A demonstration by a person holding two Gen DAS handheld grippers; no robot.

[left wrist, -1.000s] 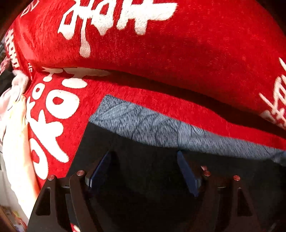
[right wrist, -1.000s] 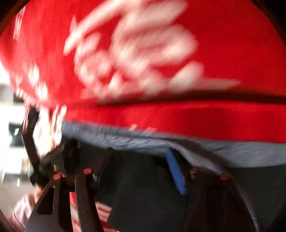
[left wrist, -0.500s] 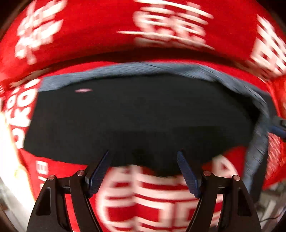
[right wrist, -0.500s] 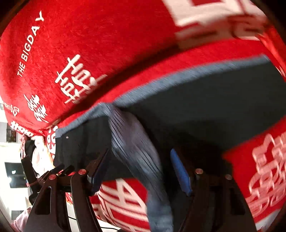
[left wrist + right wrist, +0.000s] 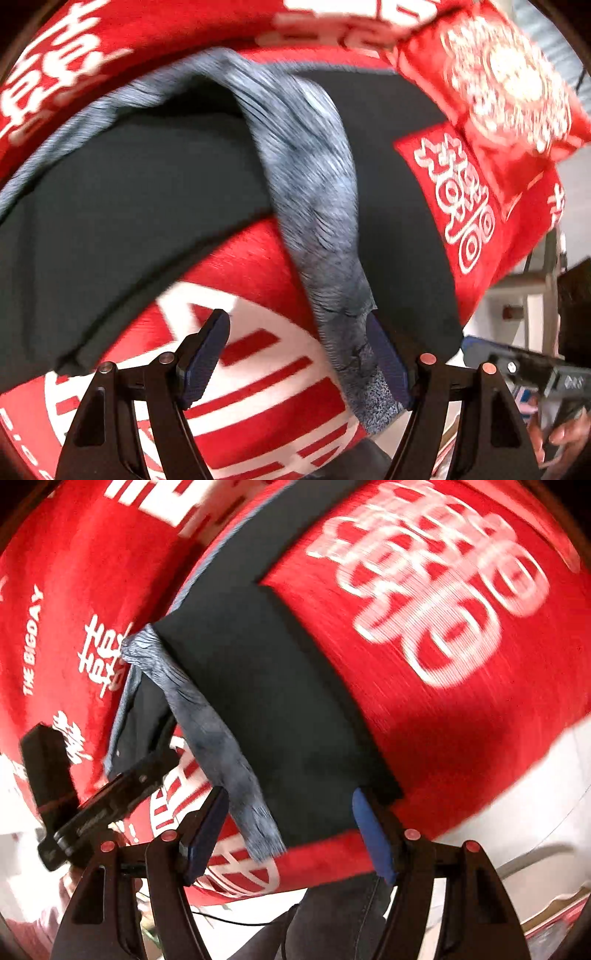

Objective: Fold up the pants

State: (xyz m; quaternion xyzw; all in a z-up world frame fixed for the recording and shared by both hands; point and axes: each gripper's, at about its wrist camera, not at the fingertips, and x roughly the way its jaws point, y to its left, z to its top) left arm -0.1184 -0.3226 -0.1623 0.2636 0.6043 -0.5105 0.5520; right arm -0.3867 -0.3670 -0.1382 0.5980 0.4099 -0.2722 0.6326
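The dark pants [image 5: 122, 206] are spread over a red cloth [image 5: 258, 369] with big white printed characters, and the grey ribbed waistband [image 5: 321, 206] runs as a twisted strip across them toward the camera. On the left wrist view the left tool [image 5: 297, 360] has its jaws standing wide, and the loose end of that waistband lies just inside the right-hand blue pad [image 5: 388, 365], touching it but not pinched by both sides. One dark pant panel fans out to the left edge of the cloth and another runs down past the right pad.

On the right wrist view the right tool [image 5: 291, 834] is also spread wide. The waistband [image 5: 221, 749] hangs down between the pads and the dark pants [image 5: 273, 686] fill most of the gap, with the fabric's corner right by the right-hand blue pad [image 5: 373, 842]. I honestly can't tell if anything is touching there.

Readable writing: "THE BIGDAY" [image 5: 32, 642] in white on the red cloth [image 5: 461, 686], left side of the right wrist view. The other white marks are blurred characters. The other handheld tool [image 5: 92, 794] shows at lower left there, black body, its jaws hidden.
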